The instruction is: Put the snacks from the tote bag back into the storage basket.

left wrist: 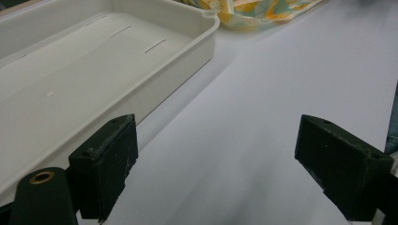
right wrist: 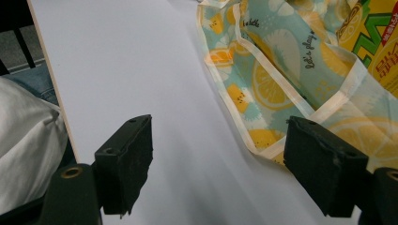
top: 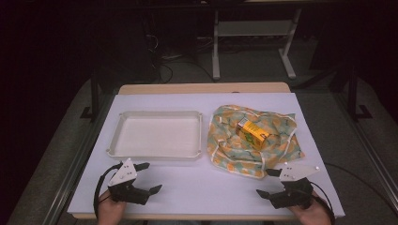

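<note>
Both grippers sit at the near edge of the table, which is covered in a pale sheet. At the near left corner the left gripper is held in a hand, its jaws spread wide with nothing between them; in the left gripper view only bare sheet lies in the gap. At the near right corner the right gripper is likewise spread wide and holds nothing, its hand at the edge.

Between the two grippers the near strip of the table is bare, open room. Beyond the left gripper a shallow white tray lies on the left half, its near rim close to the jaw tips. On the right half a lemon-print cloth is spread in folds just beside the tray, with a yellow carton lying on it. In the right gripper view the cloth's hem runs up to one jaw, and the carton shows at the upper corner.
</note>
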A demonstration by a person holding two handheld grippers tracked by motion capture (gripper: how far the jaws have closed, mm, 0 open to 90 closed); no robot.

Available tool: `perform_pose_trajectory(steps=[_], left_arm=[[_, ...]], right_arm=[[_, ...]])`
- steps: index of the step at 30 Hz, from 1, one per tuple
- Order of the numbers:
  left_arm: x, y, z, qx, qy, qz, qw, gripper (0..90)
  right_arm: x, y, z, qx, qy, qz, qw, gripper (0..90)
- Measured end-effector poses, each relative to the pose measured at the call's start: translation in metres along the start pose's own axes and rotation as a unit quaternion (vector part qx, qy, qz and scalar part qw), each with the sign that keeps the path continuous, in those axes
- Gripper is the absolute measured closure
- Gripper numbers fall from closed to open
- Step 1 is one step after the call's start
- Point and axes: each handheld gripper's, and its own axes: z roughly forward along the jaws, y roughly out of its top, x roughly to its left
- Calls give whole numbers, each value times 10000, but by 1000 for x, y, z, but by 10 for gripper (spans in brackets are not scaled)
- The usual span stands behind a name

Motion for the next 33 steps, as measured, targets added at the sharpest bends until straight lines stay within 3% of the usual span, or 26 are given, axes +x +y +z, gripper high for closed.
perform_pose_trajectory(steps=[13, 19, 33], left_arm=[[0, 0, -2, -8, 21, 56, 10000, 133], [0, 0, -3, -39, 41, 68, 10000, 133], [-1, -1, -3, -57, 33, 107, 9999, 133]], right_arm=[[-6, 6, -7, 27, -145, 86, 9999, 228], [-13, 15, -11, 201, -336, 57, 9992, 228], [-41, 44, -14, 211, -258, 105, 9994, 219]])
